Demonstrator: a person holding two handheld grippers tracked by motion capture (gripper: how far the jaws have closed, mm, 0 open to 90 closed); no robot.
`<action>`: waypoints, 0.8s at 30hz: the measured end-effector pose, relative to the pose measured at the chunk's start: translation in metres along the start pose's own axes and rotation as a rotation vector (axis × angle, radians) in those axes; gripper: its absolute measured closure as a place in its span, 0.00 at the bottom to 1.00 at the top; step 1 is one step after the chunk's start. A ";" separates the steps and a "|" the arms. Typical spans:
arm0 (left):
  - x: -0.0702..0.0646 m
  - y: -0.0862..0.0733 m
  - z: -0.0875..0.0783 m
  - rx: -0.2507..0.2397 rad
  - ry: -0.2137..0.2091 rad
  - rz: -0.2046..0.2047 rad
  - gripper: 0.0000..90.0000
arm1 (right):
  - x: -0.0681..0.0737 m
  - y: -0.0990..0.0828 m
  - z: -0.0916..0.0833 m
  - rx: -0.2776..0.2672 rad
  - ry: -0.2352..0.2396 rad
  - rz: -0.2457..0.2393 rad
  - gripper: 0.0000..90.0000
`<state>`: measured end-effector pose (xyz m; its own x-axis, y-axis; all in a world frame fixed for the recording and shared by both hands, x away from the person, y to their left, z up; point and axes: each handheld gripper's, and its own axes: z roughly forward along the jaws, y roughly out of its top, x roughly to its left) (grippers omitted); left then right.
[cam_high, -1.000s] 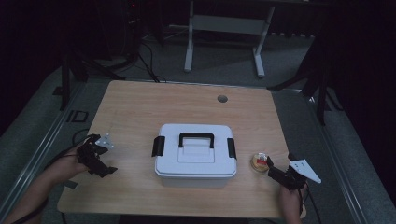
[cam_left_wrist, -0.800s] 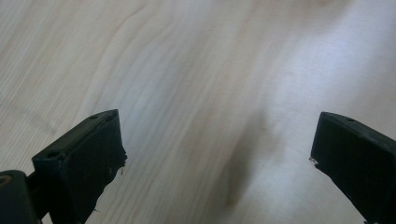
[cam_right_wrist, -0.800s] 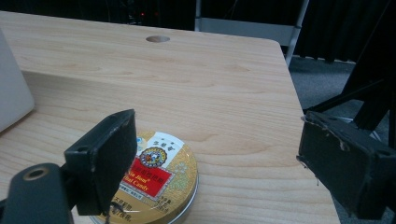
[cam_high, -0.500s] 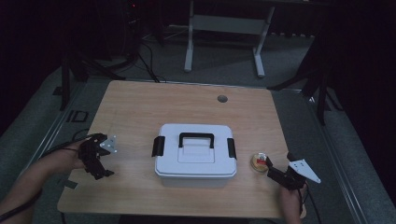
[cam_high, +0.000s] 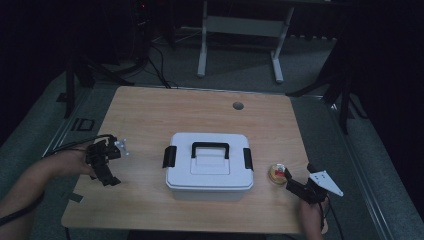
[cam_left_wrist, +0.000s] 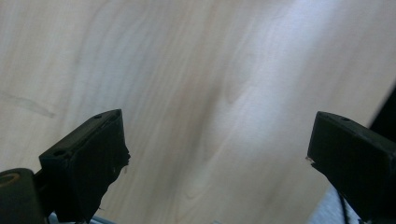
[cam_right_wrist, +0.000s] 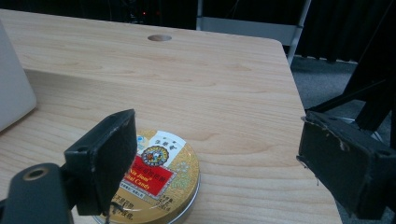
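2 grippers work over 1 wooden table (cam_high: 150, 115), which carries 1 white box (cam_high: 209, 167) and 1 round candy tin (cam_high: 277, 172). The box sits near the middle of the table, lid on, with 1 black handle (cam_high: 210, 149) lying on top and 2 black latches (cam_high: 169, 156), 1 at each end. 1 round hole (cam_high: 238, 106) pierces the tabletop near its far edge.

The left gripper (cam_left_wrist: 219, 158) hovers over bare wood near the table's left edge, well apart from the box; its jaws are spread wide with nothing between them. In the high view the left gripper (cam_high: 102, 162) is held in the person's left hand (cam_high: 75, 162), with 1 cable trailing off the table's left side.

The right gripper (cam_right_wrist: 210, 163) is near the front right corner, jaws parted and empty, just beside the tin and not closed around it. The tin lies flat on the table, just to the right of the box. Its gold lid bears a red label with the word "Candy" legible (the smaller print is too fine to read). In the high view the right gripper (cam_high: 300, 189) carries 1 grey three-cornered plate (cam_high: 325, 181).
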<state>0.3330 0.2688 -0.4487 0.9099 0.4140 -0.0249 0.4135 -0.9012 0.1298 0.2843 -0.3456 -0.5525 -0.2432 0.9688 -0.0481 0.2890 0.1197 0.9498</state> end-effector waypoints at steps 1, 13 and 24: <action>0.000 0.000 0.000 0.000 0.000 0.000 0.05 | 0.000 0.000 0.000 0.000 0.000 0.000 0.13; -0.004 0.017 -0.017 0.021 -0.004 0.060 0.05 | 0.001 0.000 0.000 0.003 0.004 -0.004 0.13; -0.009 0.042 -0.047 0.007 0.008 0.119 0.07 | 0.001 0.000 0.001 0.006 0.004 -0.009 0.13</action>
<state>0.3406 0.2336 -0.3967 0.9524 0.3050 -0.0014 0.3027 -0.9449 0.1248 0.2848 -0.3446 -0.5525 -0.2496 0.9668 -0.0552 0.2924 0.1296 0.9475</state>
